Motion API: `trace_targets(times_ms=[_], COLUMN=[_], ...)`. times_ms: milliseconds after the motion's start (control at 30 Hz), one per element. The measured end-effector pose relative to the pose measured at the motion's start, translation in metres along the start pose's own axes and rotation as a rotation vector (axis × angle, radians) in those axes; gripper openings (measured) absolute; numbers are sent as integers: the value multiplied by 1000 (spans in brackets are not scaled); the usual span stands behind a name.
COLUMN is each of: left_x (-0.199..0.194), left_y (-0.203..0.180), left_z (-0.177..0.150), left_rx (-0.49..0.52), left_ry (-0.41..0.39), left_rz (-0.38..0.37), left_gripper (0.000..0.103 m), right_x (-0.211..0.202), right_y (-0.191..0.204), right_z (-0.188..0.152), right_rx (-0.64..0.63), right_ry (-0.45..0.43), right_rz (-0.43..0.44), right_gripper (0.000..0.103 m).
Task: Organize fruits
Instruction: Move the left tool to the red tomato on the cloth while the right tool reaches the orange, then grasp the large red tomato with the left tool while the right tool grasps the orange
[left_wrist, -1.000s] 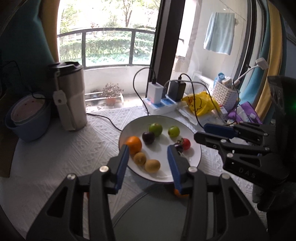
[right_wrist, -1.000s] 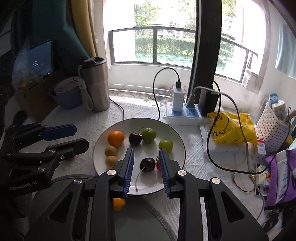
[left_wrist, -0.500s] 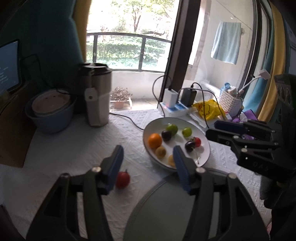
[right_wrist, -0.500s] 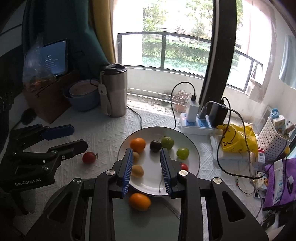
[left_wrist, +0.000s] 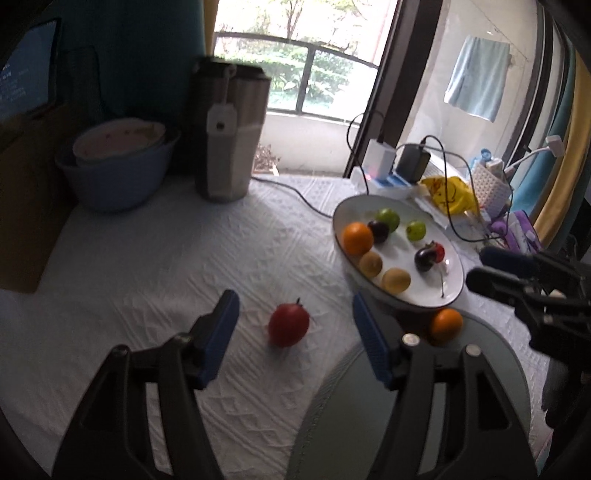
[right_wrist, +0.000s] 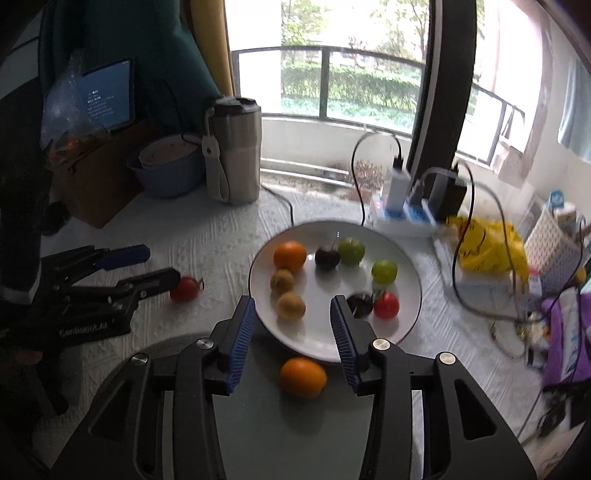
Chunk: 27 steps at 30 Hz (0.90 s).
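Note:
A white plate (right_wrist: 413, 322) holds several fruits: an orange (right_wrist: 290, 255), two green ones, two brown ones, two dark cherries and a small red one. My right gripper (right_wrist: 293, 332) hovers over the plate's near rim, jaws opening. A loose orange (right_wrist: 303, 376) lies on the grey round mat (right_wrist: 258, 424) between its fingers, untouched. A red tomato (left_wrist: 288, 325) lies on the white cloth. My left gripper (left_wrist: 295, 332) straddles the tomato with its jaws opening and its pads clear of it. In the right wrist view, the tomato (right_wrist: 183, 290) sits at the left gripper (right_wrist: 147, 266) tips.
A steel tumbler (left_wrist: 229, 136) and a blue bowl (left_wrist: 114, 173) stand at the back left. A power strip (right_wrist: 402, 218) with cables, a yellow bag (right_wrist: 484, 243) and a white basket (right_wrist: 550, 243) crowd the right. A brown box (right_wrist: 96, 177) sits left.
My left gripper swung left from the plate to the tomato and its jaws widened. My right gripper drew back from the dark cherry on the plate and its jaws widened.

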<state>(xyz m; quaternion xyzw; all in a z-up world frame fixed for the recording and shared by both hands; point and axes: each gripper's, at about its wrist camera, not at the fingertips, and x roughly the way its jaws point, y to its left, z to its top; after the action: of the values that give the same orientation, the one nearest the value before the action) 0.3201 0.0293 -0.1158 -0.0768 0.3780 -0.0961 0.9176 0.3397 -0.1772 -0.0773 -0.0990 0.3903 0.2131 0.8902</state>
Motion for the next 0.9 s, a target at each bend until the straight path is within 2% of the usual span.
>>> trace_targets(times_ms=[233, 700, 800, 900], left_x=[21, 40, 41, 43], left_y=[-1, -2, -3, -3], left_z=[-9, -12, -11, -11], left_rx=[10, 66, 72, 77], left_ry=[47, 123, 124, 131], left_rz=[-10, 31, 36, 40], left_gripper=[65, 65, 65, 65], right_x=[11, 28, 33, 37], right_y=[-3, -10, -10, -11], right_z=[-25, -43, -45, -46], right_rx=[12, 46, 49, 55], right_ry=[73, 121, 127, 133], right_rz=[-18, 9, 15, 21], right_gripper=[45, 46, 56, 56])
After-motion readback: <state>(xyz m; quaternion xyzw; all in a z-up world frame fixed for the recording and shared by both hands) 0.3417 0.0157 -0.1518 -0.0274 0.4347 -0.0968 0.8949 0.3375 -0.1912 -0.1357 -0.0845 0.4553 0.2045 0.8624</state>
